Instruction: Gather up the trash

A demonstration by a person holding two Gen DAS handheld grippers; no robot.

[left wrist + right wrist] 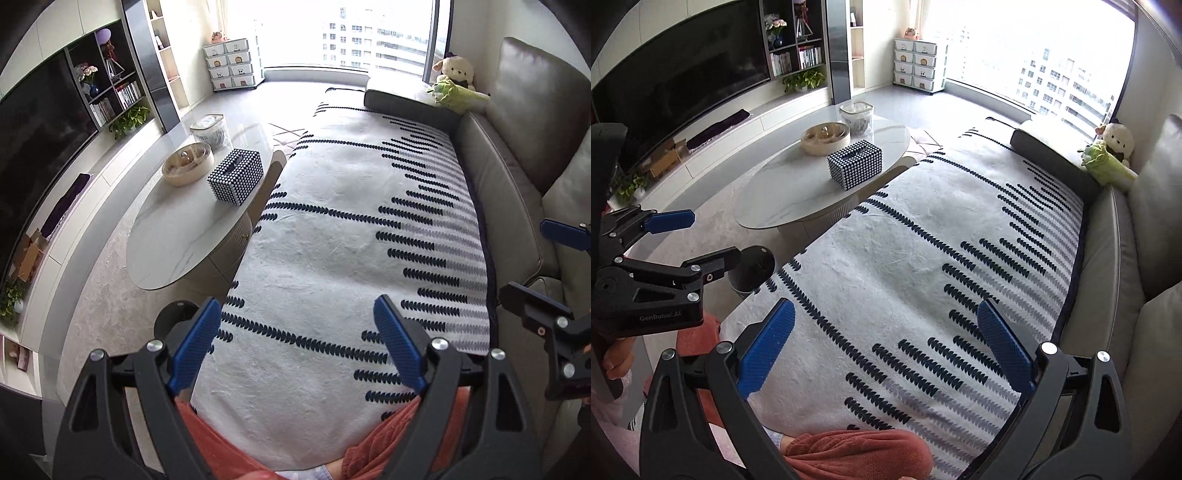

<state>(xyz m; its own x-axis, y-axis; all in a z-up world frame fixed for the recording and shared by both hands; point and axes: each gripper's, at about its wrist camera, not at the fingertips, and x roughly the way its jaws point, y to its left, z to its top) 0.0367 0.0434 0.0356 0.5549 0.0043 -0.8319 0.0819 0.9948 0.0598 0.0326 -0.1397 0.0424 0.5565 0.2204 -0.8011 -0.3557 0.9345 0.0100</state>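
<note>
1. The sofa point(491, 177) fills the right side, grey, with a tall back cushion far right; a white blanket point(343, 229) with rows of dark marks covers its seat from near to far. The blanket's right edge runs beside the bare grey seat strip, its left edge drops off toward the floor. The blanket's surface lies broad and bare.
2. The floor point(107, 295), pale, opens left of the sofa and runs far toward the window point(354, 33); a wide strip stays open between the TV wall unit point(44, 122) and the table.
3. An oval white coffee table point(177, 236) stands left of the sofa, its right edge very near the blanket's hanging edge, so the passage there is narrow.
4. On the table: a black-and-white tissue box point(235, 176) near the right edge, a round beige dish point(187, 162) just beyond it, and a clear lidded container point(209, 130) at the far end.
5. A dark round-topped bin point(753, 263) stands on the floor at the table's near end, beside the blanket's edge.
6. A plush toy point(455, 79) sits in the sofa's far corner.
7. The left gripper point(295, 343) hangs over the near blanket, jaws spread wide, nothing between them.
8. The right gripper point(886, 349) hangs likewise, released and empty, right of the left one.
9. No loose trash can be made out in either view.
</note>
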